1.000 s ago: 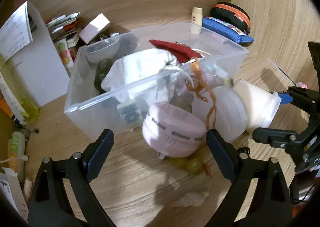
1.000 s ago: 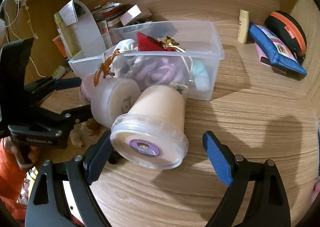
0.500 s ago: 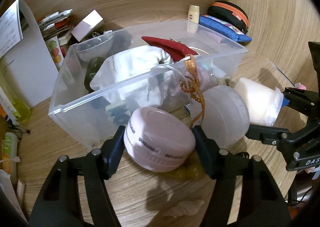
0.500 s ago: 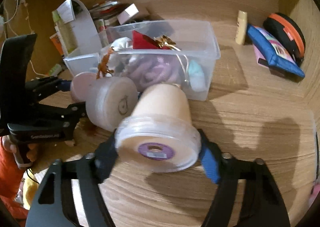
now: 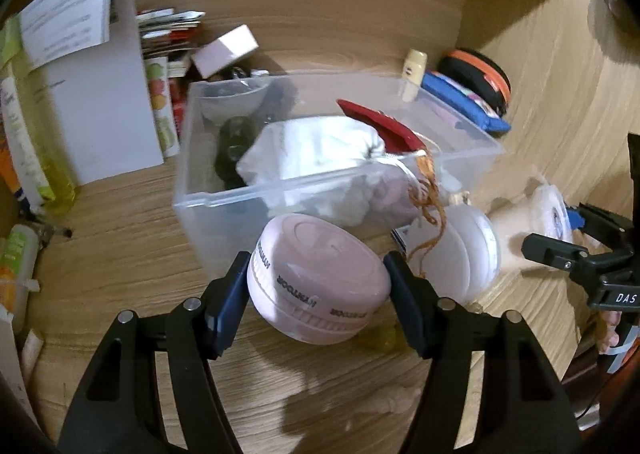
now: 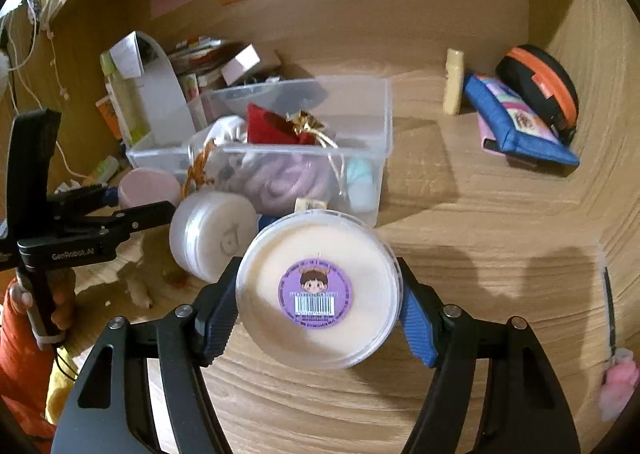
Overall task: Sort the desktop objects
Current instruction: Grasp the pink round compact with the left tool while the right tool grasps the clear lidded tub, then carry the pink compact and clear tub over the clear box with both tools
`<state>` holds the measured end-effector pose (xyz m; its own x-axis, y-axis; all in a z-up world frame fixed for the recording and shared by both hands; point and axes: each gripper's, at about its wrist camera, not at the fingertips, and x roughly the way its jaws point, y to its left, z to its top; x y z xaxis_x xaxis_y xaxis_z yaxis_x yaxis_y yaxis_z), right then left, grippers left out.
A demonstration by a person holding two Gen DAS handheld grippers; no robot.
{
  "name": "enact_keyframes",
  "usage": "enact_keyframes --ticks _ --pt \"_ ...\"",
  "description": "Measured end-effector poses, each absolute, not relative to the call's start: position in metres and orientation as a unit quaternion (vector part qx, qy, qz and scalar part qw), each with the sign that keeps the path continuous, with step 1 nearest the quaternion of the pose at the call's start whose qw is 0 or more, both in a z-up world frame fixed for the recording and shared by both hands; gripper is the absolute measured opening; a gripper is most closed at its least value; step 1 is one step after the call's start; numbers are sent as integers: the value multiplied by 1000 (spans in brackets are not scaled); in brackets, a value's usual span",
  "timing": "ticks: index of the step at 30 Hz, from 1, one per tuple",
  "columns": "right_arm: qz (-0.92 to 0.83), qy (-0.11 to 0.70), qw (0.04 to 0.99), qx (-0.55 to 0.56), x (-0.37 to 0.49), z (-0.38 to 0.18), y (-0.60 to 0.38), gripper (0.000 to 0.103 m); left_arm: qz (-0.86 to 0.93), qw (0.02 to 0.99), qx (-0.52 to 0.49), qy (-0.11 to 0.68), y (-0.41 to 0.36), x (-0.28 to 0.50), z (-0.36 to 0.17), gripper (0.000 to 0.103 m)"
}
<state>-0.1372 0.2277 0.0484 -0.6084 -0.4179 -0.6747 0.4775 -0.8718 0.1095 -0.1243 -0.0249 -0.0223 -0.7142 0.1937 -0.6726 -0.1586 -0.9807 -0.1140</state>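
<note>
Desktop objects crowd a wooden counter (image 6: 480, 238) around a clear plastic bin (image 5: 460, 158) that already holds a white cloth (image 5: 320, 150), a red pouch (image 5: 380, 126) and a lilac coil (image 6: 280, 178). Just in front of the bin, the left tool (image 5: 320, 294) is clamped on a pink round case (image 5: 316, 286), its dark pads pressing both sides; the case is tilted, its lettered rim facing the camera. The right tool (image 6: 320, 302) grips a cream lidded cup (image 6: 316, 290) by its wide end, the purple barcode sticker facing the lens. Between the two held things a frosted white jar (image 6: 212, 234) lies on its side on the counter, with an orange tassel (image 5: 428, 198) hanging from the bin over it. Well apart, by the back wall, sit a beige tube (image 6: 454, 82), a blue pouch (image 6: 520, 122) and a black case with an orange band (image 6: 540, 82). A hand (image 6: 40, 302) in an orange sleeve holds the left tool's handle.
</note>
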Motion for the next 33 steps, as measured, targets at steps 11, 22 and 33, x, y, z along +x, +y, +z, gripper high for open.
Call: enact_keyframes --ticks 11,22,33 --pt "-902 37 248 350 -135 64 230 67 936 86 -340 -24 -28 -116 -8 65" --pt "-915 22 250 315 -143 98 233 65 947 95 -304 -37 -37 -105 26 65" --pt "-923 12 260 283 -156 122 228 65 954 86 -282 -47 -51 -124 51 66"
